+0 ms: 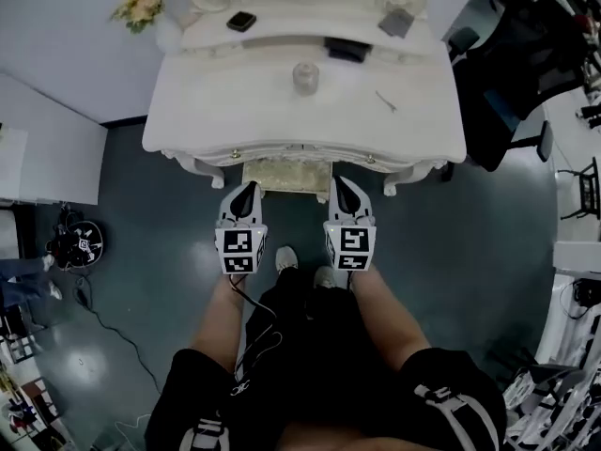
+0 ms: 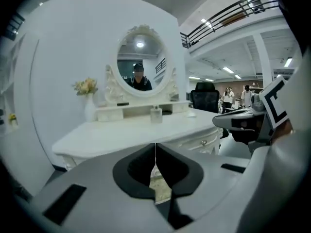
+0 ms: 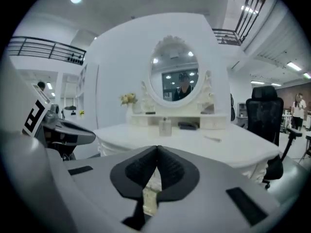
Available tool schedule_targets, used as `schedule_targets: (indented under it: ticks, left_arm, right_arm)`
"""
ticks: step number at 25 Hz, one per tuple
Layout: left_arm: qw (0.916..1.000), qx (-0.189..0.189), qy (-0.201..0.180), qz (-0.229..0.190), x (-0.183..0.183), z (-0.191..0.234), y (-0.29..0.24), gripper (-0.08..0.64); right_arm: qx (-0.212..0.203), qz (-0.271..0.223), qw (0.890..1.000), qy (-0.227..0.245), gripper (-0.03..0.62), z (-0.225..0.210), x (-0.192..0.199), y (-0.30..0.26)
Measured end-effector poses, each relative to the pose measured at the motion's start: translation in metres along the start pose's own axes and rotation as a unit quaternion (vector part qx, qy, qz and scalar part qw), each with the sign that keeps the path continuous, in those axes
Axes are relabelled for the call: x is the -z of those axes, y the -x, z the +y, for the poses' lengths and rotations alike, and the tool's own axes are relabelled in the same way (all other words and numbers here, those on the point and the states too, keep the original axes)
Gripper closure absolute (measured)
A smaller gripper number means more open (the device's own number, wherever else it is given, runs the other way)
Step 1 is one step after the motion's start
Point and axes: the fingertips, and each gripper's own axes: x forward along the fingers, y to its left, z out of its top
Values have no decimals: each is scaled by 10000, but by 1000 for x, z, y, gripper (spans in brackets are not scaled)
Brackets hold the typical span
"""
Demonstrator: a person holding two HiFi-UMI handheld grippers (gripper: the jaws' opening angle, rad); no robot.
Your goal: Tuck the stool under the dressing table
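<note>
Now left gripper (image 1: 249, 189) and right gripper (image 1: 339, 185) — jaws closed, empty; 1 stool (image 1: 286, 174) under 1 dressing table (image 1: 235, 106).

From my end: white dressing table (image 1: 216, 111) stands on the dark floor (image 1: 451, 242); on its top there's a small clear bottle (image 1: 305, 76) about mid-table and a thin pen-like thing (image 1: 386, 101) off to the right; a black case (image 1: 346, 50) sits by the back shelf; on that shelf, a dark flat gadget (image 1: 241, 22) and a grey block (image 1: 396, 22); flowers (image 1: 141, 3) at the back left corner; the stool (image 1: 286, 174) is on the floor, mostly under the tabletop.
</note>
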Motion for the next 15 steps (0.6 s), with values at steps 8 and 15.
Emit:
schedule_targets:
  ticks: [8,15]
  left_arm:
    - [9969,-253,-172,-728,-169,-19,85,538]
    - [9944,-455,59,-952,-213,24,108,540]
  right_arm:
    - [59,-1072,9940,-225,578,-26,-180,64]
    - [332,-1441,9888,-196,578,-44,-242,69]
